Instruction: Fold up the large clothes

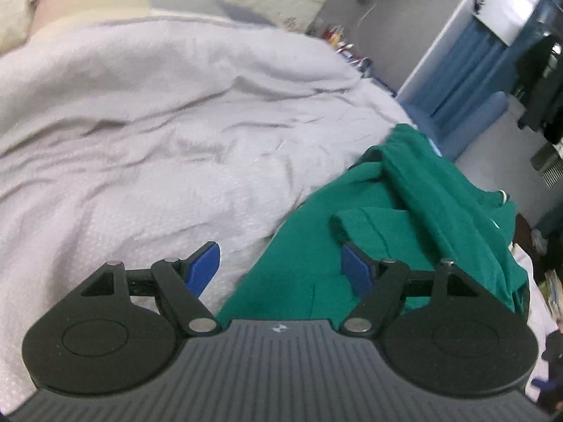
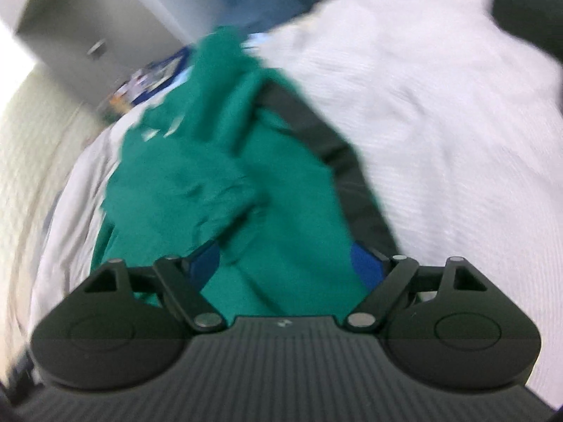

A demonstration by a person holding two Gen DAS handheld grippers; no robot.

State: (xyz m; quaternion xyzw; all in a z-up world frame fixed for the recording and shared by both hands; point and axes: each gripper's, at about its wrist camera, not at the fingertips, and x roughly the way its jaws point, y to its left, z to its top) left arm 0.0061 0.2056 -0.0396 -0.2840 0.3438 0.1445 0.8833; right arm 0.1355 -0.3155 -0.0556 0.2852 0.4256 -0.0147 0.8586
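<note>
A green garment (image 1: pixel 415 211) lies crumpled on a white bedspread (image 1: pixel 158 133), with a folded sleeve across it. My left gripper (image 1: pixel 281 267) is open, its blue pads (image 1: pixel 204 267) wide apart, hovering over the garment's near edge where it meets the bedspread. In the right wrist view the same green garment (image 2: pixel 225 176) shows a dark stripe (image 2: pixel 334 147) along one side. My right gripper (image 2: pixel 286 263) is open just above the garment, with green cloth between the blue pads (image 2: pixel 366 267); this view is blurred.
The white bedspread (image 2: pixel 440 123) covers the bed. A cream pillow (image 1: pixel 21 17) lies at the far left. A blue curtain (image 1: pixel 457 81), a grey wall and clutter stand beyond the bed's far edge. A grey cabinet (image 2: pixel 88 28) is behind the garment.
</note>
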